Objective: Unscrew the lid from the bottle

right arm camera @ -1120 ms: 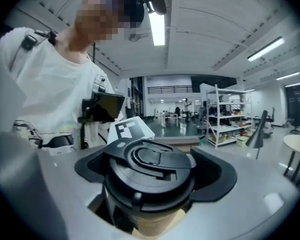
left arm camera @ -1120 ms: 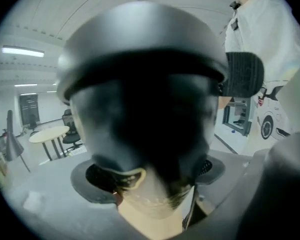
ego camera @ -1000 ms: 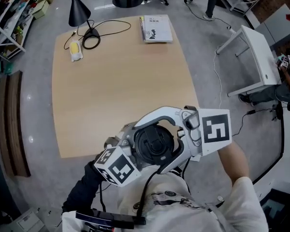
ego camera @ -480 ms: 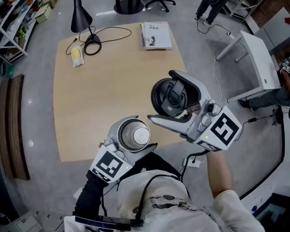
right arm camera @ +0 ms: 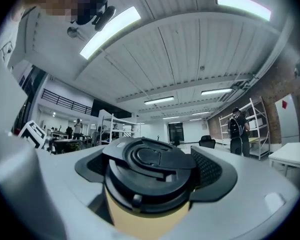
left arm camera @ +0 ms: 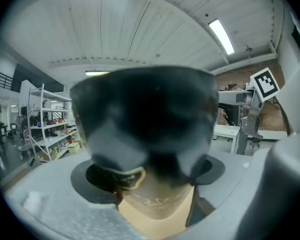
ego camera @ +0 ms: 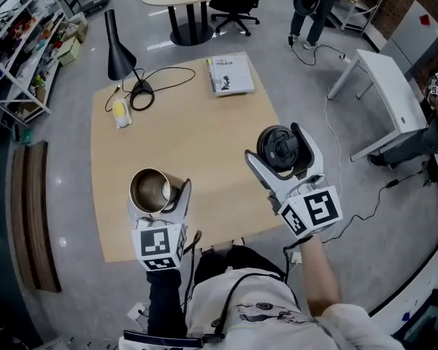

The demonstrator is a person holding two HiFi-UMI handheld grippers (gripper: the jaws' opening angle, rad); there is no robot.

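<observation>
**Lid off, bottle left and lid right**

On our left, the left gripper's jaws clamp the bottle, which stands upright with its open mouth up, over the bench's near edge. Well apart to its right, the right gripper's jaws pinch the lid above the bench's right edge.
</observation>
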